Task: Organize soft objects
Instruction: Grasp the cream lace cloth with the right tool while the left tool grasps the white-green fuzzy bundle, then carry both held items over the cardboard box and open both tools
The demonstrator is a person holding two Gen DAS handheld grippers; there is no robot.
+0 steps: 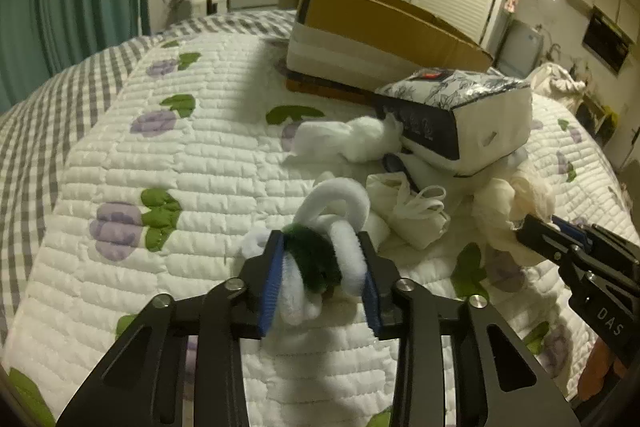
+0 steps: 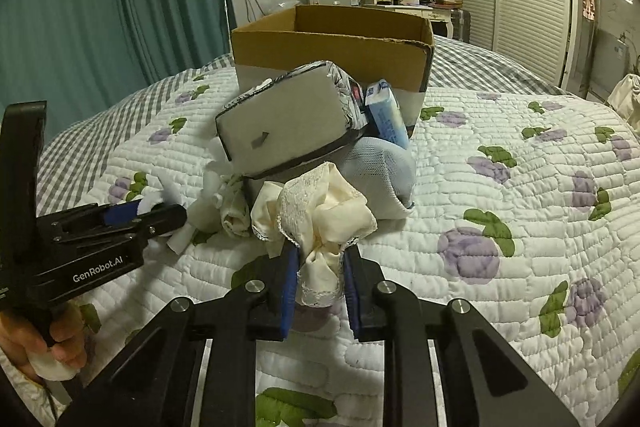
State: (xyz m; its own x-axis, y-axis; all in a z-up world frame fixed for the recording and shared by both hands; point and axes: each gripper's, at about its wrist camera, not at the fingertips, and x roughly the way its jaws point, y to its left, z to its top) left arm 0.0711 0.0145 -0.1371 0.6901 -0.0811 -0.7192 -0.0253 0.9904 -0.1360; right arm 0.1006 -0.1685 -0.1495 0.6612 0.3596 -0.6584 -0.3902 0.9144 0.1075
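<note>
My left gripper [image 1: 322,267] is shut on a fuzzy white and dark green headband [image 1: 328,251] and holds it just above the quilt. It also shows at the left of the right wrist view [image 2: 168,213]. My right gripper [image 2: 320,267] is shut on a cream lace cloth [image 2: 320,215]. In the left wrist view that cloth [image 1: 508,203] and the right gripper [image 1: 532,229] are at the right. A tissue pack [image 1: 460,115] lies tilted on the pile [image 2: 284,123]. An open cardboard box [image 2: 332,47] stands behind it [image 1: 380,35].
On the quilted bed [image 1: 180,167] lie a white cloth [image 1: 344,139], a folded white piece with loops [image 1: 408,211], a blue-white mesh cloth [image 2: 380,171] and a small blue pack [image 2: 388,115]. A dresser with a mirror and a TV stand at the far wall.
</note>
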